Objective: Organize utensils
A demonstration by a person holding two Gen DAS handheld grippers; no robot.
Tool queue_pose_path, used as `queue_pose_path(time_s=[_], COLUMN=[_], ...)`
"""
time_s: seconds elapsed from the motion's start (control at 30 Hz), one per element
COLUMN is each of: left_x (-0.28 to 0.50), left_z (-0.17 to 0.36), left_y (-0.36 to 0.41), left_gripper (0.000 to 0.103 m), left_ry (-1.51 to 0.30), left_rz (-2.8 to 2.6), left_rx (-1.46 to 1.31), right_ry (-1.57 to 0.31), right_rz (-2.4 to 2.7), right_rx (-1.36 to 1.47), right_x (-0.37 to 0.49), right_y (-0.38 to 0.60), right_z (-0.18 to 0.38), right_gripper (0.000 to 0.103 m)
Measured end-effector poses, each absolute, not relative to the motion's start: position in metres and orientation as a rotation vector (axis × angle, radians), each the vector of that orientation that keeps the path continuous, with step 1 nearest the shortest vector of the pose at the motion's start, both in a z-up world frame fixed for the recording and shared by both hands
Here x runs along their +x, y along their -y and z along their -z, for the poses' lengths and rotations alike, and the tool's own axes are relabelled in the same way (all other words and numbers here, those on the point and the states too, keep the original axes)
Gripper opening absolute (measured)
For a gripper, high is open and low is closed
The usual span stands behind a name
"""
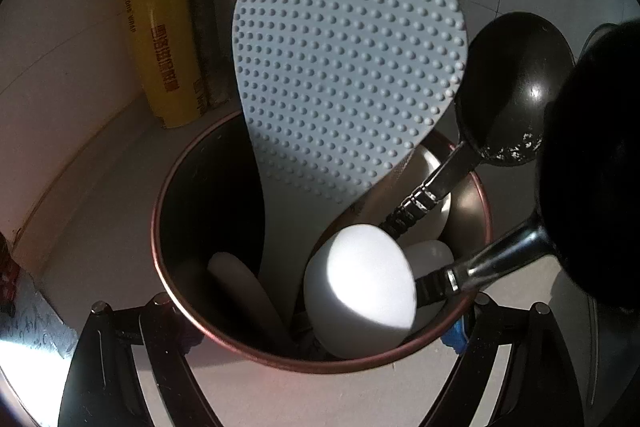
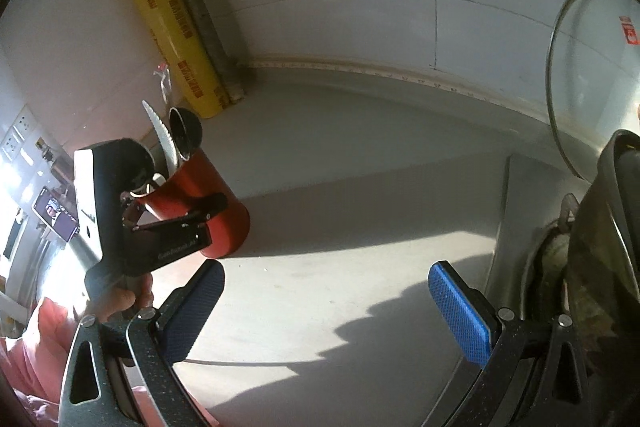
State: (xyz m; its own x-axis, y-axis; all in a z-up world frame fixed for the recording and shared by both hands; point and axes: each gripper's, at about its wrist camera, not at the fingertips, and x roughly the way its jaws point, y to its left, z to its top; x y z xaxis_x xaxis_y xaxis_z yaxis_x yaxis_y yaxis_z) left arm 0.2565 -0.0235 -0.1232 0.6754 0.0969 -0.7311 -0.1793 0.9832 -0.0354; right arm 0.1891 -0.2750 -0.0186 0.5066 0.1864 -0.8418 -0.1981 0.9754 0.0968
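the red utensil holder (image 1: 168,227) stands on the grey counter (image 2: 360,227) near the far left corner, and the left gripper (image 1: 320,311) is clamped around its body, fingers to either side of the cup wall, most likely to steady it so it cannot tip or slide. inside, handles down and heads up so each can be grabbed, stand a pale blue dimpled rice paddle (image 1: 344,67), a black ladle (image 1: 516,87), a second black ladle (image 1: 592,187) at the right edge and a white spoon (image 1: 360,283). leaning in the corner behind is a yellow roll of cling wrap (image 1: 160,27). the right gripper (image 2: 324,311) hovers over bare counter, well apart from the holder, its blue pads (image 2: 460,315) spread wide with nothing between them. a glass lid (image 2: 592,75) leans against the far wall to the right, above a dark pot (image 2: 600,247). i judge the free claw is seeking the next utensil.
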Motion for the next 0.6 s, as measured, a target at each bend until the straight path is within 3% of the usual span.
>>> queue_pose_path(time_s=[0.6], left_x=[0.2632], left_z=[0.1226], left_y=[0.0287], left_gripper=[0.09], left_ry=[-0.854], left_rz=[-0.178], left_rx=[-0.129], right_ry=[-1.031], right_rz=[-0.247], right_rx=[-0.005], right_x=[0.1868], right_y=[0.2765], right_z=[0.0257], right_gripper=[0.103])
